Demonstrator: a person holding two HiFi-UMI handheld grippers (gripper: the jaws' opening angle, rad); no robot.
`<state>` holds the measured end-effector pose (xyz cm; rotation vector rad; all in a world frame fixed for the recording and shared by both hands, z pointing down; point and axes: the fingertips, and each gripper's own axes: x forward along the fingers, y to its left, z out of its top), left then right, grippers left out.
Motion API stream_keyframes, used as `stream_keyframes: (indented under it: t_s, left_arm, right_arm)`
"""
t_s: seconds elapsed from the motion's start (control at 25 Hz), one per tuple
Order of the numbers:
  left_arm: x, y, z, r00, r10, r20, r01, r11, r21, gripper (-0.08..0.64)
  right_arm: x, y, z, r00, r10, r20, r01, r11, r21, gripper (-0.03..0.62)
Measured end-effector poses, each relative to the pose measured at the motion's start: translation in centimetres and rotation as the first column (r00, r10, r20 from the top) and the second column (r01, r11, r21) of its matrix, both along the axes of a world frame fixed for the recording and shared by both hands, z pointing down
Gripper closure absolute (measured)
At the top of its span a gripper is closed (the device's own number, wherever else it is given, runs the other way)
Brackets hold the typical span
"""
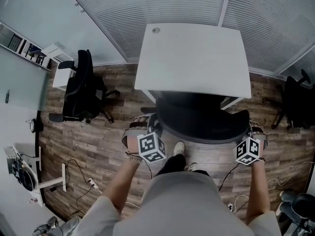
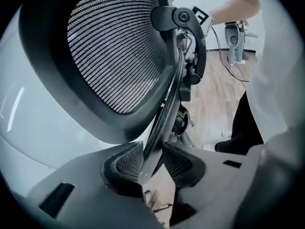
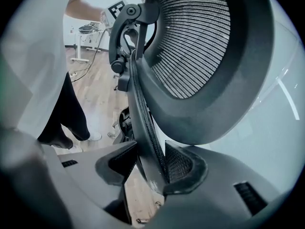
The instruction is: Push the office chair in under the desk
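Under the near edge of the white bench [image 1: 192, 58] stands the office chair [image 1: 206, 124]. Its front part reaches beneath the top, and its curved black backrest [image 1: 204, 129] lies just outside the edge, facing us. We hold that backrest at both ends.

Our left gripper [image 1: 149, 124] sits at the left end. In the left gripper view its fingers [image 2: 123, 163] pinch the thin rim of the mesh backrest, which runs up between the two ribbed pads. Our right gripper [image 1: 252, 129] sits at the right end. In the right gripper view its fingers [image 3: 180, 165] likewise clamp the rim, which lies hard against one pad and meets the tip of the other. Each gripper view also shows the far gripper at the other end of the backrest.

Our legs and a light shoe [image 1: 179, 148] are just behind the chair on the wooden floor [image 1: 98, 141]. A second black chair [image 1: 81, 90] stands well apart to the left, and another dark chair [image 1: 295, 100] to the right. Cables [image 1: 81, 173] trail over the floor at lower left, and window blinds [image 1: 123, 14] run behind the bench.
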<state>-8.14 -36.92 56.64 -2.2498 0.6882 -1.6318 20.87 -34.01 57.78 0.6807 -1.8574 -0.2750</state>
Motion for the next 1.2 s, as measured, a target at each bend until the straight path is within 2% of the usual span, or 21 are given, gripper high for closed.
stream_keyframes:
  t_s: [1.2]
  left_arm:
    - [0.0, -4.8, 0.0, 1.0, 0.014, 0.025, -0.015, 1.0, 0.024, 0.428]
  right_arm:
    - [0.0, -4.2, 0.1, 1.0, 0.01, -0.002, -0.01, 1.0, 0.01, 0.403]
